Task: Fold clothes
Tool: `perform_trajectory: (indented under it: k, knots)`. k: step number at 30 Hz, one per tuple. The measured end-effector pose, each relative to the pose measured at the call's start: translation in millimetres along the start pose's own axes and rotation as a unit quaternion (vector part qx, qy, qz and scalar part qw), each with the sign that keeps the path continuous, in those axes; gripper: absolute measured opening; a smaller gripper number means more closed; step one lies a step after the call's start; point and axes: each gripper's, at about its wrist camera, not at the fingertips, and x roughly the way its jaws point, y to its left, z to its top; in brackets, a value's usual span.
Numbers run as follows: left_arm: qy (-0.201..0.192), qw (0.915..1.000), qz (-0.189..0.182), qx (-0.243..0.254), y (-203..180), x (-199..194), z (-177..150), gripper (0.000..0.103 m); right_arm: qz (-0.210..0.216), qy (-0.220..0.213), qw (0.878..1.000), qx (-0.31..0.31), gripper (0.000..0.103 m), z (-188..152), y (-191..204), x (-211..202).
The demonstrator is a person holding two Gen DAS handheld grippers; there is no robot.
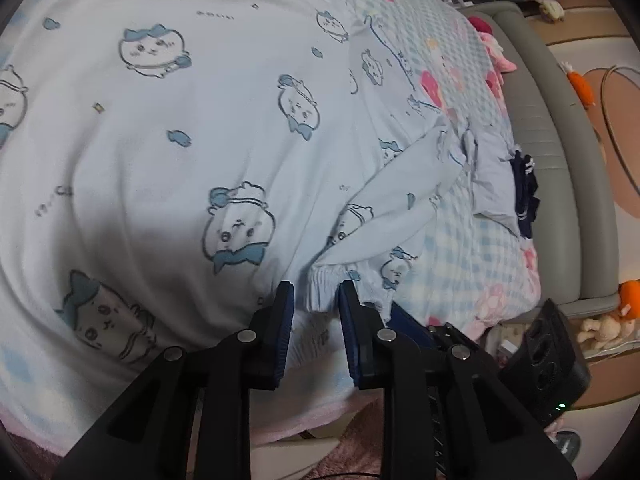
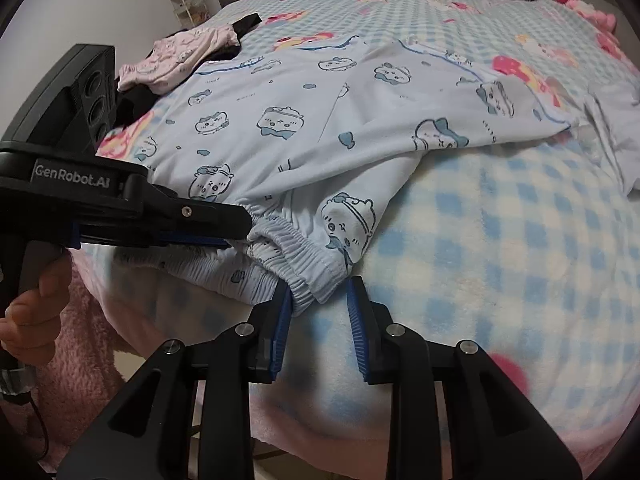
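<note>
Pale blue pyjama trousers (image 1: 180, 140) printed with cartoon faces lie spread over the bed. In the right wrist view the trousers (image 2: 320, 120) stretch away from me, with the elastic waistband (image 2: 304, 256) nearest and lifted off the blanket. My left gripper (image 1: 316, 294) is shut on the gathered waistband (image 1: 322, 288). From the right wrist view the left gripper (image 2: 236, 228) comes in from the left, with the cloth bunched at its tip. My right gripper (image 2: 318, 288) is shut on the waistband's corner, a hand's width to the right. Its black housing (image 1: 548, 352) shows low on the right.
A blue-and-white checked blanket (image 2: 500, 240) covers the bed. A pink garment (image 2: 180, 56) and black clothes (image 2: 248, 24) lie at the far left. A dark navy garment (image 1: 526, 196) lies by the grey padded bed frame (image 1: 560, 120). Plush toys (image 1: 604, 328) sit on the floor. A hand (image 2: 36, 304) holds the left gripper's handle.
</note>
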Motion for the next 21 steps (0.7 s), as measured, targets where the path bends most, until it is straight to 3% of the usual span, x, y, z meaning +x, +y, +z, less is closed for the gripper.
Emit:
perform_trajectory:
  k: [2, 4, 7, 8, 13, 17, 21]
  knots:
    - [0.005, 0.9996, -0.028, -0.01, 1, 1, 4, 0.027, 0.014, -0.001, 1.0, 0.003, 0.027, -2, -3, -1]
    - [0.004, 0.9995, -0.031, -0.009, -2, 5, 8, 0.026, 0.021, -0.002, 1.0, 0.008, 0.027, -2, -4, -2]
    - [-0.008, 0.9996, -0.029, -0.002, -10, 9, 12, 0.022, 0.016, -0.001, 1.0, 0.012, 0.027, -1, -2, -2]
    - [-0.013, 0.9995, -0.027, 0.001, -13, 10, 12, 0.017, 0.013, 0.0, 1.0, 0.012, 0.027, 0, -1, -2]
    - [-0.05, 0.9978, -0.032, 0.03, -29, -13, 8, 0.01, 0.006, 0.006, 1.0, 0.011, 0.028, 4, 3, -3]
    - [-0.08, 0.9953, -0.04, 0.037, -28, -40, 9, 0.01, 0.019, 0.008, 0.999, 0.026, 0.044, 12, 2, -9]
    - [-0.115, 0.9919, -0.039, 0.037, -18, -71, 10, 0.01, 0.01, -0.005, 1.0, -0.001, 0.044, 28, 16, -15]
